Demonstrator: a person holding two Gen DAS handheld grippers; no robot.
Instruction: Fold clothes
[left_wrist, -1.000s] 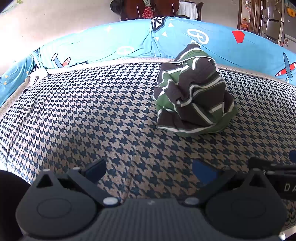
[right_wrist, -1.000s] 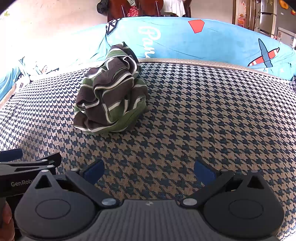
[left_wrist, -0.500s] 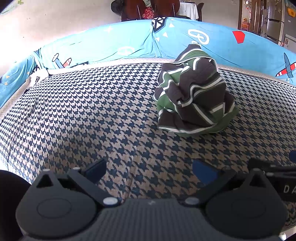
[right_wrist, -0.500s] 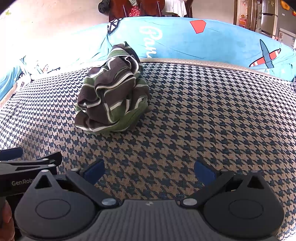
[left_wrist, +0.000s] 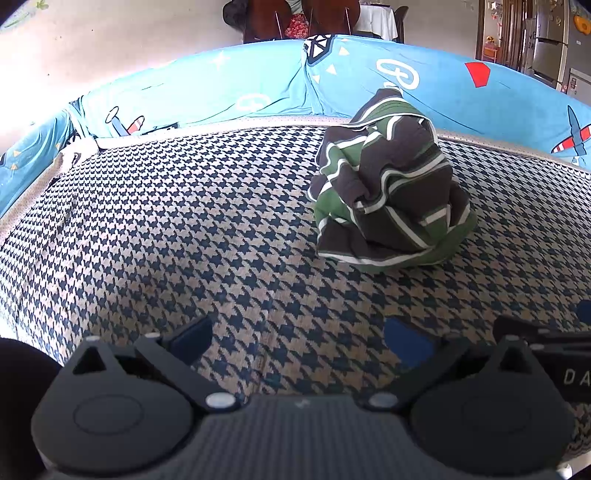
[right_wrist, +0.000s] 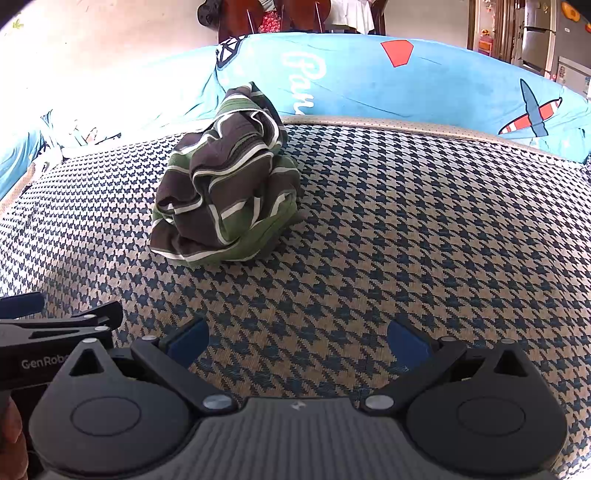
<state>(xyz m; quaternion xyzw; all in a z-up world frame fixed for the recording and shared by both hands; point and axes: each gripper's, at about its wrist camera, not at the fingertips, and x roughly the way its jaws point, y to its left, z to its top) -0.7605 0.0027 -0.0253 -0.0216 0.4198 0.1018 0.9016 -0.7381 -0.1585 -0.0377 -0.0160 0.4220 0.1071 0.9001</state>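
Observation:
A crumpled garment (left_wrist: 391, 192) with brown, green and white stripes lies in a heap on the houndstooth-covered seat (left_wrist: 177, 229). In the left wrist view it sits ahead and to the right of my left gripper (left_wrist: 299, 341), which is open and empty. Seen from the right wrist, the same garment (right_wrist: 225, 192) lies ahead and to the left of my right gripper (right_wrist: 297, 341), also open with nothing between its blue pads. Both grippers hover over the near part of the seat, well short of the heap. The left gripper's body (right_wrist: 55, 332) shows at the right wrist view's left edge.
A blue cushion backrest (left_wrist: 258, 92) with printed planes and shapes curves behind the seat. Wooden chairs (left_wrist: 295, 18) and a table stand beyond it, a refrigerator (left_wrist: 554, 40) at the far right. Bare houndstooth fabric (right_wrist: 424, 221) spreads to the right of the garment.
Both views have shifted slightly, with the garment a touch nearer and more central in the right wrist view. The garment itself has not moved and both grippers remain open.

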